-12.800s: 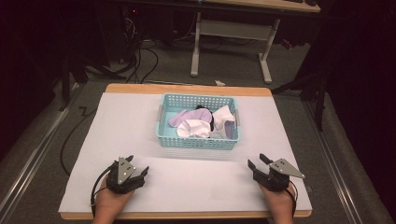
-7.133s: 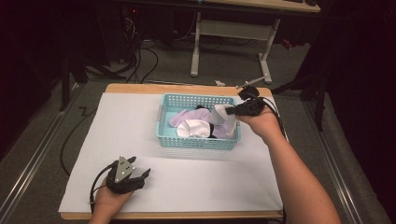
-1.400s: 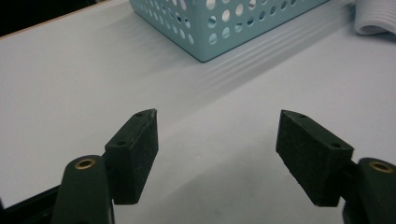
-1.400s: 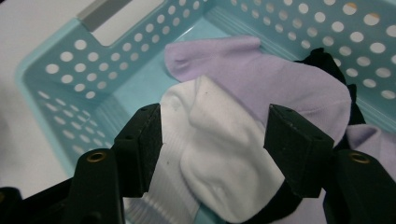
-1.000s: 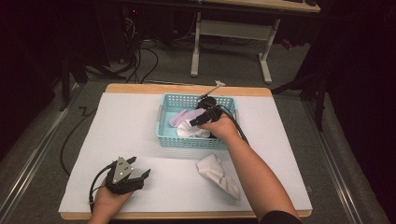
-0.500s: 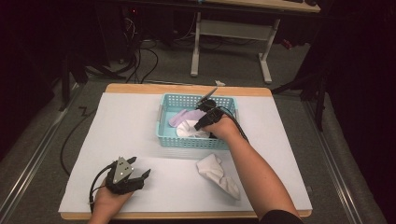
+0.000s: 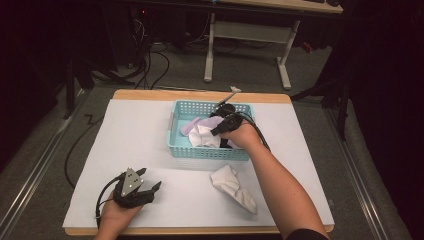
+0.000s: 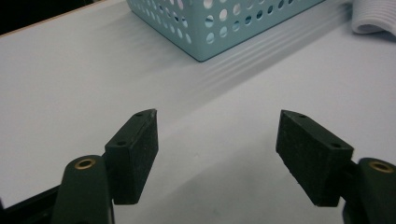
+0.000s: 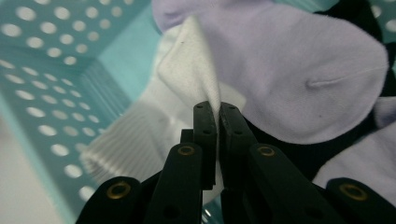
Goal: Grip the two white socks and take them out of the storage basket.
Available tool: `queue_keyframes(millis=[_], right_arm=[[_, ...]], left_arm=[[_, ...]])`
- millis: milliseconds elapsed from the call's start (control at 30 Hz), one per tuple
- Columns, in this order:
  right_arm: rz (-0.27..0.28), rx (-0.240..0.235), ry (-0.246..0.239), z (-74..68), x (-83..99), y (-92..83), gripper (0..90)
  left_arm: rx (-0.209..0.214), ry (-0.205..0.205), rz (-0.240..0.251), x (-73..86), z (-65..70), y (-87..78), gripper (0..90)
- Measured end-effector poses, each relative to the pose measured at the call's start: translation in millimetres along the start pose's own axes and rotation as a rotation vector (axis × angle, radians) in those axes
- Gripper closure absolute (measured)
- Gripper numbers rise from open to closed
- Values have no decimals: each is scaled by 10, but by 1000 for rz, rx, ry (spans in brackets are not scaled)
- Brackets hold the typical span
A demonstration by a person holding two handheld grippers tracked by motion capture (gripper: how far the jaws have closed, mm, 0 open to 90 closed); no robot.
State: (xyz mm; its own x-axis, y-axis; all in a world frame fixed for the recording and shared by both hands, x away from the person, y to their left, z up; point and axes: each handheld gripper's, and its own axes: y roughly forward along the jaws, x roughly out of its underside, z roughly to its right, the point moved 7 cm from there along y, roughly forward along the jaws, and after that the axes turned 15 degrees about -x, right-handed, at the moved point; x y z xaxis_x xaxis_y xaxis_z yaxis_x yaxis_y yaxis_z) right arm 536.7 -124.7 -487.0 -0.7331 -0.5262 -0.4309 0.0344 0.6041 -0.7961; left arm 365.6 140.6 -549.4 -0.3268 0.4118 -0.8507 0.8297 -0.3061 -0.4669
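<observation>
Right gripper (image 9: 217, 109) just closed, pinching white sock (image 9: 189, 79) in basket (image 7: 186, 148), left gripper (image 8: 217, 135) open, apparently idle.

The high view looked forward and down from above the near edge of the table (image 7: 150, 125), taking in the whole tabletop. The left gripper view sat low by the near left corner, facing the basket (image 8: 224, 23) from outside. The right gripper view looked from very close into that same basket (image 9: 42, 60), which all three views shared.
</observation>
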Motion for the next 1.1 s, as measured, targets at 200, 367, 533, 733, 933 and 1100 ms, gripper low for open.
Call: queue_keyframes(millis=[200,367,533,733,933,1100], right_arm=[[58,-24,-23,-107,-3,-240,869],[107,-27,-15,-162,10,-454,869],[151,-26,-27,-199,3,-691,870],[202,-6,-53,-303,-32,-1029,870],[227,0,-59,-371,-47,-1219,870],[244,1,-69,-442,-50,-1370,870]], left_arm=[[-2,5,-3,2,0,1,303],[-5,3,0,1,0,5,303],[-4,5,-3,2,0,4,303],[-4,6,-4,2,0,3,303],[-3,7,-5,2,0,3,303],[-4,7,-5,2,0,4,303]])
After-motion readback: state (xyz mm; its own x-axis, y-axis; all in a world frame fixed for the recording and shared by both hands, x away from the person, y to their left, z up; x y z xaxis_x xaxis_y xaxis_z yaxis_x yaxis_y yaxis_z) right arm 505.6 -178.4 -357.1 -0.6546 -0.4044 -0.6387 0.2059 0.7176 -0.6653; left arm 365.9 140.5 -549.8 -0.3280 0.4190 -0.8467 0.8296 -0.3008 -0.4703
